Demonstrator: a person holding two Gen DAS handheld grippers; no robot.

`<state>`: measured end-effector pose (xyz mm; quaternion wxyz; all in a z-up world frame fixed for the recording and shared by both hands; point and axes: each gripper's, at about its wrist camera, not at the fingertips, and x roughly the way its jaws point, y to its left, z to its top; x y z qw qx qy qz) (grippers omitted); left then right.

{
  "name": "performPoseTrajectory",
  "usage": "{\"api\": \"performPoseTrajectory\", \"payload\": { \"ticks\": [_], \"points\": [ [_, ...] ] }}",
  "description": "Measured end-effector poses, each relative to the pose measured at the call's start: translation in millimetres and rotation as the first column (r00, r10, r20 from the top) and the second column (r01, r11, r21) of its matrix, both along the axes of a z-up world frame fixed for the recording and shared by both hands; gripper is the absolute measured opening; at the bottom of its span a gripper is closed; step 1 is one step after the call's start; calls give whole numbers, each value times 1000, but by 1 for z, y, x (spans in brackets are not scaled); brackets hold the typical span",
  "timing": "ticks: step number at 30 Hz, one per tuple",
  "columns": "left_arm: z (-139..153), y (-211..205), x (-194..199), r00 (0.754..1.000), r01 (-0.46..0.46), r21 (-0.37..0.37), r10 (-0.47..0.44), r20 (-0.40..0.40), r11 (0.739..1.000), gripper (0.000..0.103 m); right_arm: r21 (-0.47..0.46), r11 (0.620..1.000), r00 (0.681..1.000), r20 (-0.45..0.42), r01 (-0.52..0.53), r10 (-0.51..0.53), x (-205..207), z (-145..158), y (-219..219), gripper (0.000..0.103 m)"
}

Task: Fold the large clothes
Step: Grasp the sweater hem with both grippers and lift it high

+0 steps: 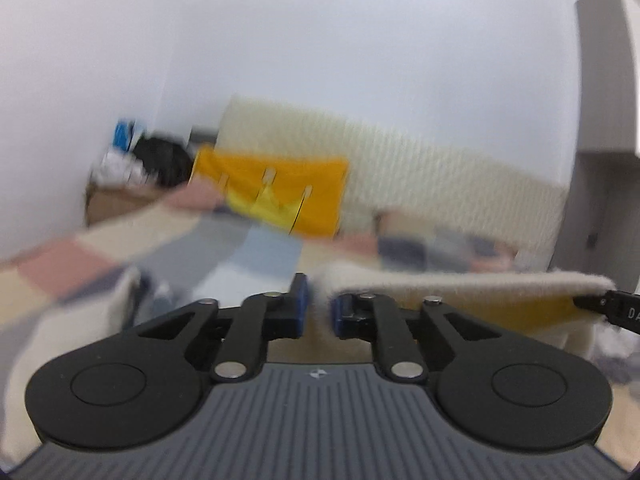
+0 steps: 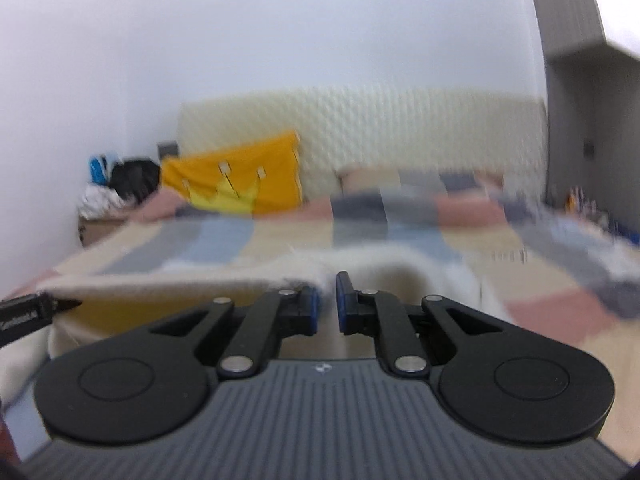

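Each hand-held gripper, left (image 1: 319,305) and right (image 2: 327,299), pinches the cream garment's (image 1: 460,280) top edge, stretched taut between them above the patchwork bed (image 2: 280,236).

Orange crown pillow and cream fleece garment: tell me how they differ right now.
The orange crown pillow leans upright against the cream headboard; the cream fleece garment is stretched level in the air. The pillow sits far back and untouched; the garment's edge is pinched by the left gripper and right gripper. The pillow looks smooth with a yellow crown; the garment is fuzzy. Both show orange.
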<state>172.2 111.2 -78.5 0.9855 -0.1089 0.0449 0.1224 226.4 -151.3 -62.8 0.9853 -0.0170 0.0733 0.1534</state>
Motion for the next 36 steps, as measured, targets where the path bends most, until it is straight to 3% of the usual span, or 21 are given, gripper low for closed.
{"api": "performPoseTrajectory", "payload": {
  "ticks": [6, 9, 18, 21, 26, 31, 36],
  "points": [
    [94, 9, -28, 988, 16, -31, -11, 154, 999, 11, 83, 994, 994, 87, -77, 69, -26, 98, -10, 9],
    [143, 5, -45, 974, 31, -17, -26, 226, 999, 11, 77, 993, 983, 168, -91, 77, -44, 143, -12, 9],
    [279, -10, -102, 902, 51, 62, -73, 426, 997, 11, 72, 991, 928, 363, -114, 80, -103, 277, -25, 8],
    [324, -18, -114, 884, 41, 111, -88, 458, 993, 11, 21, 997, 908, 414, -78, 62, -118, 315, -24, 8],
    [393, -27, -120, 884, 65, 185, -143, 446, 980, 11, 56, 996, 911, 410, -73, 43, -118, 375, -34, 8],
    [421, -27, -112, 887, 67, 234, -166, 431, 970, 11, 90, 991, 913, 403, -99, 55, -109, 416, -37, 8],
    [389, -6, -57, 929, 115, 175, -168, 328, 978, 11, 53, 992, 957, 273, -114, 95, -44, 409, -20, 8]
  ]
}}
